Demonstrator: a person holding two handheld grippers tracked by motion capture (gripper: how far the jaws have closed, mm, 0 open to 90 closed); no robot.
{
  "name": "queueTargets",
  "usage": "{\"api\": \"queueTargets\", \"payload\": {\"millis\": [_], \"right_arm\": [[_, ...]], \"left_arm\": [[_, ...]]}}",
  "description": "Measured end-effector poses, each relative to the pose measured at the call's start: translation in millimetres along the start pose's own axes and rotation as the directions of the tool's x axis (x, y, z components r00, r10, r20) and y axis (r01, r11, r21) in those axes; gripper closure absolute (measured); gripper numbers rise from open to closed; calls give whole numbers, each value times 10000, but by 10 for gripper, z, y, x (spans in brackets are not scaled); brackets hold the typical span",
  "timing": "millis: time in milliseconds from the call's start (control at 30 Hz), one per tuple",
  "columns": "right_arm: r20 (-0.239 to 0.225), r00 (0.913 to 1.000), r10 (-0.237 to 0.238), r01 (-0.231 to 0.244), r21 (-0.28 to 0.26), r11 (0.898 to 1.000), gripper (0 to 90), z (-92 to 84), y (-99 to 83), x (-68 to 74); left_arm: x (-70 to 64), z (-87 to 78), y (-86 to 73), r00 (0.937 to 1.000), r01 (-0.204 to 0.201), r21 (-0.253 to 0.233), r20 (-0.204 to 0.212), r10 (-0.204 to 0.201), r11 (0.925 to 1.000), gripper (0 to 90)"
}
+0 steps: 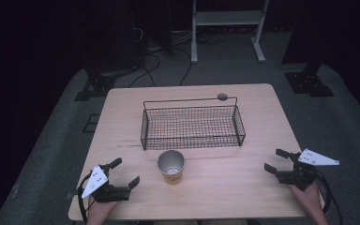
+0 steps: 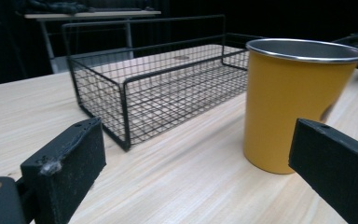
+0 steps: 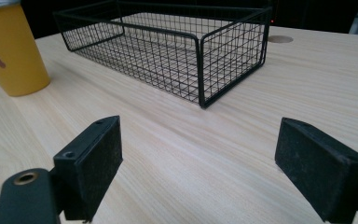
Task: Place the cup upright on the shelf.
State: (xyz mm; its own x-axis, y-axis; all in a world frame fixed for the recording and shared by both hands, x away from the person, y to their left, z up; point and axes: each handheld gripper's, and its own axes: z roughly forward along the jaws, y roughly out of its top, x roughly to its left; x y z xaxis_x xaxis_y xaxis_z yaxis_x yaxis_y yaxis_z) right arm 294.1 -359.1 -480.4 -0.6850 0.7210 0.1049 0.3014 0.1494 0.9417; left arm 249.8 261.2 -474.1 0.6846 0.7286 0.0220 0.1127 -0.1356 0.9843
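Note:
A yellow cup with a metal rim stands upright on the wooden table, just in front of a black wire basket. My left gripper rests near the front left edge, open, empty, a short way left of the cup. In the left gripper view the cup stands ahead to the right, beyond the jaws, and the basket lies behind. My right gripper is open and empty near the front right edge. The right gripper view has the basket ahead and the cup at far left.
The basket looks empty. A small round grey disc sits on the table behind the basket. Past the table's far edge, cables and a white stand's frame are on the grey floor.

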Motion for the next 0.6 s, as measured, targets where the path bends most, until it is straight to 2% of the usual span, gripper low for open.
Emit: {"api": "queueTargets", "payload": {"millis": [67, 600], "right_arm": [[39, 9999, -136, 136, 69, 9999, 138, 8, 1, 14], [78, 9999, -102, 101, 63, 9999, 138, 11, 2, 15]], "left_arm": [[-14, 13, 2, 9999, -63, 45, 140, 62, 10000, 25], [-141, 119, 40, 9950, -454, 124, 899, 441, 9989, 22]]}}
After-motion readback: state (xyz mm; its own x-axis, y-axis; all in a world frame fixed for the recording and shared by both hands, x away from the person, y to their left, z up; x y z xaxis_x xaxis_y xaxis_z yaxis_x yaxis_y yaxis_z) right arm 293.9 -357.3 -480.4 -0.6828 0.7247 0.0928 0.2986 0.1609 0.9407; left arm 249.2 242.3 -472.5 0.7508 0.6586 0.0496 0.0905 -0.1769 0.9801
